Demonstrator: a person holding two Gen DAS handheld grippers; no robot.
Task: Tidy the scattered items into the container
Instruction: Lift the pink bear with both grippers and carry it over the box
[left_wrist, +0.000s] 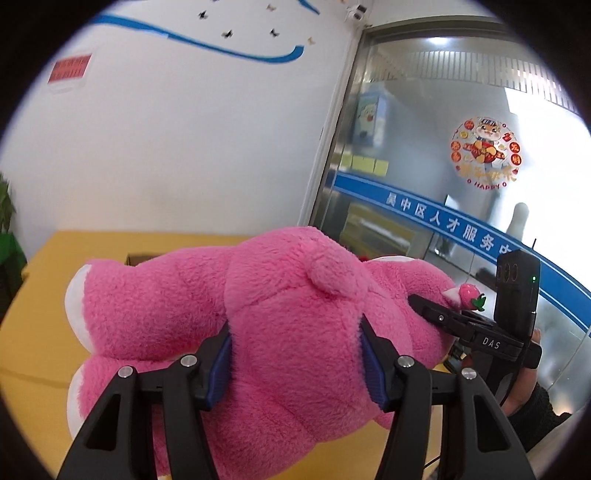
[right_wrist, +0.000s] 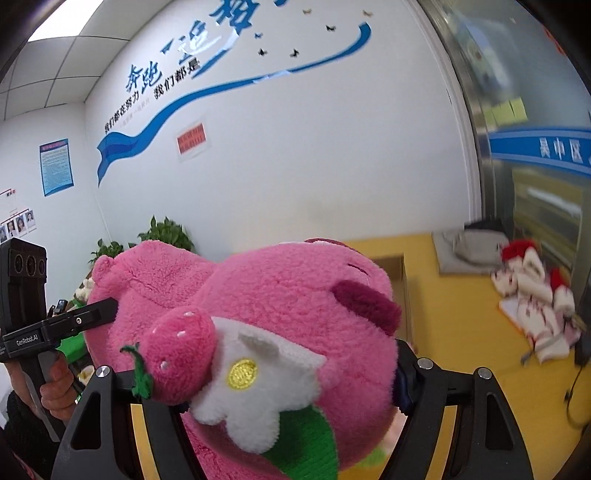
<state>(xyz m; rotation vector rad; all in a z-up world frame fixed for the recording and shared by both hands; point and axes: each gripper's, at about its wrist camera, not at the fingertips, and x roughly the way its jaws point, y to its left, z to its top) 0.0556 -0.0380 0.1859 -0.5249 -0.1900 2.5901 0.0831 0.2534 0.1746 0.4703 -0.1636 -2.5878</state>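
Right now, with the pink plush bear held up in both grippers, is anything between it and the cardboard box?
Nothing visible does. The pink plush bear is clamped by the left gripper and right gripper. The cardboard box sits open on the yellow table just behind it; the red and white toys lie off to the side.

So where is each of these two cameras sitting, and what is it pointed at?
Left wrist: on the left gripper, looking along its fingers clamped on the pink plush bear; the right gripper and its hand show at right.
Right wrist: on the right gripper, facing the bear's head; the left gripper and hand show at left.
Shared: bear, yellow table, white wall.
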